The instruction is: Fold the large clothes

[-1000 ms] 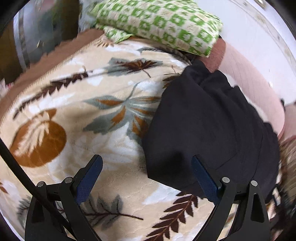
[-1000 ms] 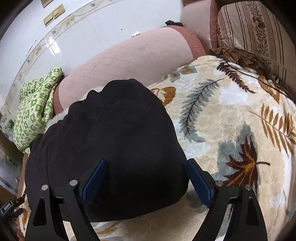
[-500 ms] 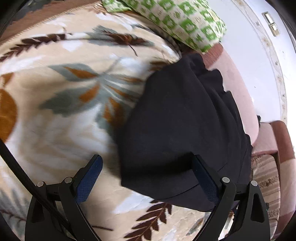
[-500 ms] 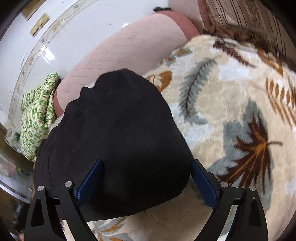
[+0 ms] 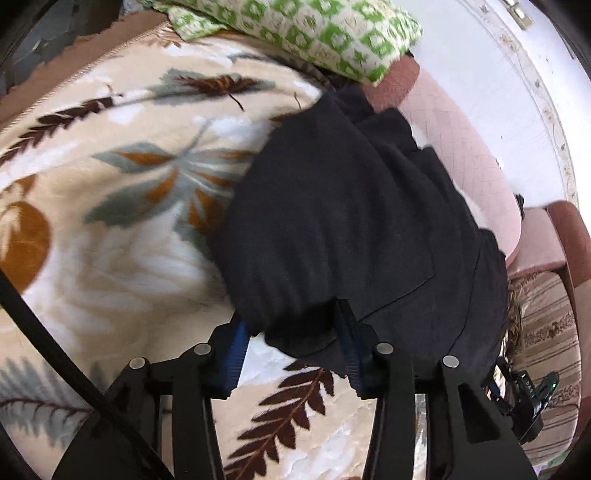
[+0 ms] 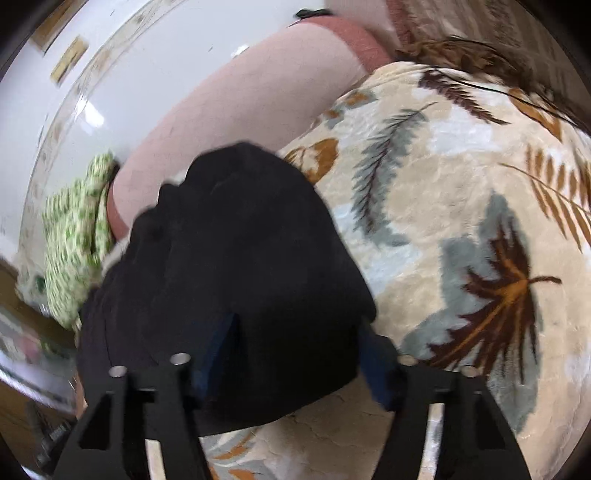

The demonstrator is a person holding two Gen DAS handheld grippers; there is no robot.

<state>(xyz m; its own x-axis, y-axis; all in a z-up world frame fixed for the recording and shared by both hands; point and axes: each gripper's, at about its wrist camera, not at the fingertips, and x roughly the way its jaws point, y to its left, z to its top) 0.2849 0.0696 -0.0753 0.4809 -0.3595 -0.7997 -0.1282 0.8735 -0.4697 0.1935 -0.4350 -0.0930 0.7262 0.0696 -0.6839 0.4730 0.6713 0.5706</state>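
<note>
Between both jaws, seemingly: black garment (image 5: 343,221).

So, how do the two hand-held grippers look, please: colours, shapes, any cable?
The left hand-held gripper and right hand-held gripper each have black angular linkages with silver pivot pins and blue pads. A black cable crosses the left view.

A cream blanket (image 5: 122,229) with brown and grey leaf prints covers the bed. Behind it runs a pink padded headboard (image 6: 229,122) against a glossy white wall (image 6: 147,62) catching a bright glare. A green-checked pillow (image 5: 314,33) lies at one end, a striped cushion (image 5: 546,332) at the other.
</note>
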